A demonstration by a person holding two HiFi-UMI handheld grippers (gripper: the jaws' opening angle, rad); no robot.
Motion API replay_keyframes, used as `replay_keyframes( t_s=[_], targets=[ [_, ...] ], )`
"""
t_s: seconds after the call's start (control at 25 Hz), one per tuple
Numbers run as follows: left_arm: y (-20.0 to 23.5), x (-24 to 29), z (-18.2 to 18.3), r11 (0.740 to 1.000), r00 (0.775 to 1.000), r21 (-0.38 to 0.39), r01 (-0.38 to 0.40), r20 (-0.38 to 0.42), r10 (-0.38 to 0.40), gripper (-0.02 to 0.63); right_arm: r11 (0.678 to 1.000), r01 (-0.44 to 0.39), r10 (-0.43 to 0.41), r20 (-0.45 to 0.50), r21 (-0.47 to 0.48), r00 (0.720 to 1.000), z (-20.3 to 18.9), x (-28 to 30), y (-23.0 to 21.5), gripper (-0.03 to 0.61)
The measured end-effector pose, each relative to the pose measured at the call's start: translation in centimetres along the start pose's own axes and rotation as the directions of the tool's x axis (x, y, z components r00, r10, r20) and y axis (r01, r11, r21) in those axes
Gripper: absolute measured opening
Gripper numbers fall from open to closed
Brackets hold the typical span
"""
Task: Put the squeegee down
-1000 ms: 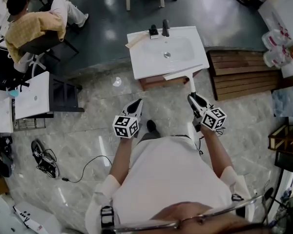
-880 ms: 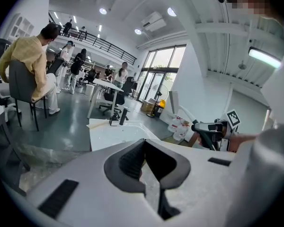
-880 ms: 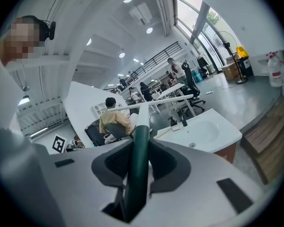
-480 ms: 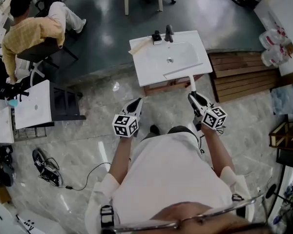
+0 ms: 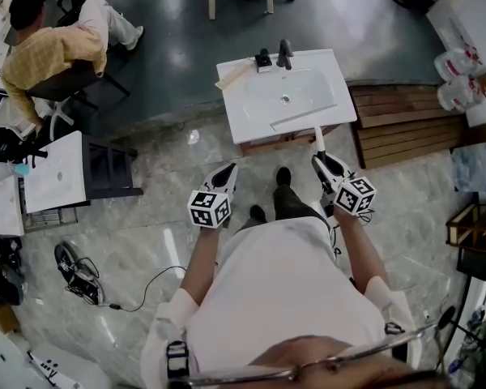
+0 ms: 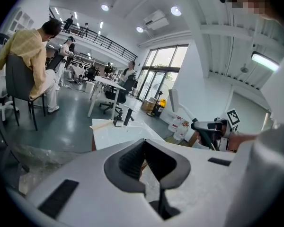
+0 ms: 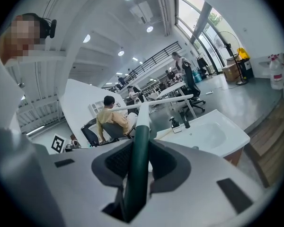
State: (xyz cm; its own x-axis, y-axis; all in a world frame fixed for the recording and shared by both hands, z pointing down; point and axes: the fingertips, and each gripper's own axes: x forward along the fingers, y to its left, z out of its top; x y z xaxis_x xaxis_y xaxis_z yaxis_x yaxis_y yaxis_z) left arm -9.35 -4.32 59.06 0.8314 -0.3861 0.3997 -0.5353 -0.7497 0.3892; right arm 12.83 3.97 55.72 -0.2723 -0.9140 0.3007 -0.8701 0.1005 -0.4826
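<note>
The dark-green-handled squeegee [image 5: 317, 139] with white shaft and crossbar blade is gripped at its handle by the right hand-held gripper [image 5: 322, 162], its long axis aimed ahead at the white rectangular washbasin [image 5: 245, 113], whereas the left hand-held gripper [image 5: 225, 175] is carried alongside, parted and empty.

I hold the squeegee [image 7: 143, 112] in my right gripper [image 7: 136, 164], its pads clamped on the dark green handle. Past the green grip the shaft turns white and ends in a long, thin white blade set crosswise. It points away from me, off the ground. From above, its blade shows across the near edge of the white washbasin [image 5: 251, 113].
</note>
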Motion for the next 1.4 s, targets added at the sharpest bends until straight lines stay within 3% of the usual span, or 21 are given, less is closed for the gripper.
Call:
replay_keyframes(
  t_s=[0.68, 1.04, 1.4],
  targets=[
    [3.1, 6.6, 4.4, 0.986, 0.988, -0.066, -0.152, 0.014, 0.153, 0.005, 0.981, -0.172, 0.158, -0.151, -0.085, 0.976, 5.4, 10.0, -6.0, 0.1],
    [3.9, 9.2, 5.1, 0.954, 0.962, -0.129, -0.27, 0.003, 0.272, 0.005, 0.943, -0.305, 0.257, -0.293, -0.133, 0.921, 5.7, 16.6, -9.2, 0.1],
    [4.7, 10.6, 5.3, 0.911, 0.928, -0.189, -0.367, -0.005, 0.373, 0.005, 0.903, -0.408, 0.318, -0.43, -0.136, 0.845, 2.3, 22.2, -10.3, 0.1]
  ],
)
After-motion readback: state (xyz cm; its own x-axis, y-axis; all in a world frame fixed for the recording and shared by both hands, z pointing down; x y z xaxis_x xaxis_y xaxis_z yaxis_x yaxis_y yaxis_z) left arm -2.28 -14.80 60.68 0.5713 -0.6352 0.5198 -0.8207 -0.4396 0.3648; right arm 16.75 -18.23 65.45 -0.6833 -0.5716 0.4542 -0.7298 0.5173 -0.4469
